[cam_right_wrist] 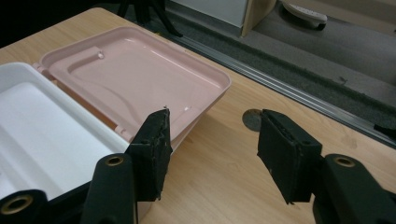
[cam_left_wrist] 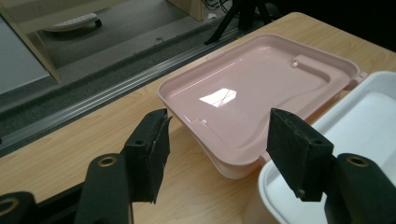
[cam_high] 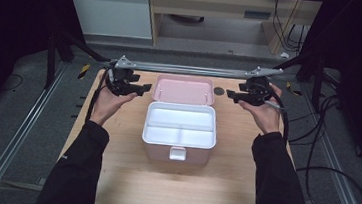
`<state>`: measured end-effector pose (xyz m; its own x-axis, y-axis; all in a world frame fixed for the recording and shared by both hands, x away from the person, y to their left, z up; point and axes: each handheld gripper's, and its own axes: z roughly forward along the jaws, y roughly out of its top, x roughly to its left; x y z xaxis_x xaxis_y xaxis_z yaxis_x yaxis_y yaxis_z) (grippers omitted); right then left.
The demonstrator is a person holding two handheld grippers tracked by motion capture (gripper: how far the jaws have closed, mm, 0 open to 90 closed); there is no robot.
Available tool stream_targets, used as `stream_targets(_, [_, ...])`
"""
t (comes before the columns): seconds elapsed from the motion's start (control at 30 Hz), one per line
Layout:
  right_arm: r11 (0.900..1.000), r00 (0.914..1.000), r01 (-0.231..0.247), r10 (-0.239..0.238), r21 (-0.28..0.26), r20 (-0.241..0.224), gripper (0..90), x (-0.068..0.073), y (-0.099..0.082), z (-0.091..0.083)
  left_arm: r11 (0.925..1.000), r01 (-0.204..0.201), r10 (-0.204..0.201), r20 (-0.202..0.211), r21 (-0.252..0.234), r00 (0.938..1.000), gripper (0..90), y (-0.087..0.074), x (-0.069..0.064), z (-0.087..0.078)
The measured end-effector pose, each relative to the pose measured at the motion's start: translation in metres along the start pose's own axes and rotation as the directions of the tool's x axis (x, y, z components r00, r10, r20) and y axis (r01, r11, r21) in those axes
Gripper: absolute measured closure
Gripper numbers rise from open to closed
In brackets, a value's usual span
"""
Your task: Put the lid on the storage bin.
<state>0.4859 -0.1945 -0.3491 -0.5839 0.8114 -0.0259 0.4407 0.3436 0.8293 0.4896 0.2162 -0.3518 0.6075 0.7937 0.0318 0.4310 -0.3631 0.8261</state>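
A pink box stands at the middle of the wooden table, with a white divided tray resting in its top. Its pink lid lies folded back flat behind it, inner side up. My left gripper hovers just left of the lid, open and empty; in the left gripper view the lid lies ahead between the jaws and the white tray is at the right. My right gripper hovers just right of the lid, open and empty, with the lid ahead on its left.
The wooden table has bare surface in front of and beside the box. A dark round mark sits on the table right of the lid, seen also as a dark round mark between the right jaws. A metal rail runs along the far edge.
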Motion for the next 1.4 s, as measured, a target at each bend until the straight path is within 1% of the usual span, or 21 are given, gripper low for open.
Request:
stream_targets(0.03, [0.9999, 0.9999, -0.01, 0.01, -0.003, -0.004, 43.4, -0.002, 0.003, 0.002, 1.0, 0.004, -0.004, -0.006, 0.001, 1.0, 39.2, 0.0, 0.002, 0.003])
stream_targets(0.07, [0.9996, 0.9999, -0.016, 0.016, -0.024, -0.003, 42.3, -0.005, 0.008, 0.006, 0.9999, 0.011, -0.01, -0.013, 0.005, 0.9999, 39.1, 0.001, 0.004, 0.006])
stream_targets(0.13, [0.9993, 0.9999, -0.017, 0.017, -0.035, -0.004, 42.1, -0.006, 0.009, 0.008, 0.9999, 0.012, -0.012, -0.018, 0.01, 0.9998, 38.7, 0.003, 0.006, 0.012])
stream_targets(0.17, [0.9972, 0.9994, -0.034, 0.034, -0.067, 0.002, 42.9, -0.007, 0.011, 0.011, 0.9998, 0.013, -0.013, -0.022, 0.013, 0.9997, 38.3, 0.003, 0.006, 0.014])
stream_targets(0.23, [0.9938, 0.9978, -0.064, 0.062, -0.091, -0.022, 42.2, -0.008, 0.012, 0.016, 0.9997, 0.018, -0.018, -0.019, 0.015, 0.9997, 38.3, 0.005, 0.007, 0.019])
stream_targets(0.27, [0.9939, 0.9978, -0.064, 0.063, -0.09, -0.021, 42.4, -0.01, 0.012, 0.025, 0.9997, 0.015, -0.014, -0.024, 0.021, 0.9996, 38.3, 0.005, 0.007, 0.021])
stream_targets(0.33, [0.994, 0.9981, -0.061, 0.06, -0.09, -0.016, 43.1, -0.01, 0.012, 0.028, 0.9999, 0.009, -0.008, -0.03, 0.012, 0.9995, 38.4, 0.005, 0.007, 0.027])
stream_targets(0.37, [0.9937, 0.9981, -0.06, 0.059, -0.094, -0.015, 44.0, -0.01, 0.012, 0.033, 0.9998, 0.013, -0.013, -0.025, 0.012, 0.9996, 38.3, 0.004, 0.008, 0.031])
stream_targets(0.4, [0.9928, 0.9971, -0.074, 0.072, -0.094, -0.022, 44.1, -0.01, 0.009, 0.043, 0.9997, 0.015, -0.015, -0.026, 0.016, 0.9995, 38.0, 0.003, 0.008, 0.035])
stream_targets(0.43, [0.9928, 0.9971, -0.074, 0.072, -0.094, -0.022, 44.1, -0.01, 0.009, 0.043, 0.9995, 0.021, -0.02, -0.027, 0.024, 0.9994, 38.0, 0.002, 0.009, 0.04])
stream_targets(0.47, [0.993, 0.9967, -0.079, 0.077, -0.087, -0.025, 44.3, -0.009, 0.008, 0.048, 0.9991, 0.026, -0.025, -0.03, 0.033, 0.9992, 37.7, 0.0, 0.01, 0.044])
stream_targets(0.57, [0.9945, 0.9959, -0.087, 0.086, -0.058, -0.03, 45.6, -0.007, 0.001, 0.063, 0.9971, 0.046, -0.045, -0.021, 0.061, 0.9988, 38.0, -0.006, 0.012, 0.058])
stream_targets(0.6, [0.9961, 0.9964, -0.08, 0.078, -0.039, -0.032, 45.5, -0.006, -0.002, 0.069, 0.9966, 0.049, -0.048, -0.018, 0.067, 0.9987, 38.3, -0.007, 0.012, 0.061])
stream_targets(0.67, [0.9969, 0.9966, -0.076, 0.076, -0.017, -0.032, 45.2, -0.003, -0.005, 0.076, 0.9945, 0.065, -0.065, -0.008, 0.082, 0.9979, 38.4, -0.01, 0.013, 0.069])
stream_targets(0.8, [0.9964, 0.9951, -0.085, 0.085, -0.002, -0.052, 45.7, 0.003, -0.009, 0.091, 0.9911, 0.063, -0.063, -0.006, 0.117, 0.998, 38.5, -0.015, 0.012, 0.082])
stream_targets(0.97, [0.9951, 0.9934, -0.091, 0.094, 0.037, -0.066, 46.0, 0.008, -0.014, 0.107, 0.9868, 0.056, -0.058, 0.006, 0.152, 0.9983, 39.1, -0.02, 0.009, 0.092])
stream_targets(1.07, [0.9944, 0.9931, -0.09, 0.094, 0.055, -0.071, 45.7, 0.009, -0.017, 0.112, 0.9851, 0.056, -0.058, 0.011, 0.163, 0.9983, 39.6, -0.022, 0.009, 0.096])
stream_targets(1.13, [0.9925, 0.9911, -0.102, 0.107, 0.069, -0.079, 45.4, 0.009, -0.021, 0.117, 0.9829, 0.052, -0.055, 0.012, 0.177, 0.9984, 39.6, -0.024, 0.009, 0.099])
stream_targets(1.2, [0.9915, 0.9902, -0.106, 0.112, 0.076, -0.083, 45.3, 0.009, -0.022, 0.119, 0.9824, 0.059, -0.064, 0.022, 0.177, 0.9977, 39.6, -0.025, 0.008, 0.101])
stream_targets(1.3, [0.9899, 0.9886, -0.115, 0.122, 0.083, -0.088, 44.0, 0.009, -0.024, 0.122, 0.9834, 0.068, -0.073, 0.026, 0.168, 0.997, 40.2, -0.025, 0.007, 0.103])
stream_targets(1.4, [0.9872, 0.9874, -0.121, 0.131, 0.104, -0.09, 44.0, 0.008, -0.026, 0.124, 0.9824, 0.086, -0.093, 0.03, 0.165, 0.9952, 40.7, -0.025, 0.007, 0.105])
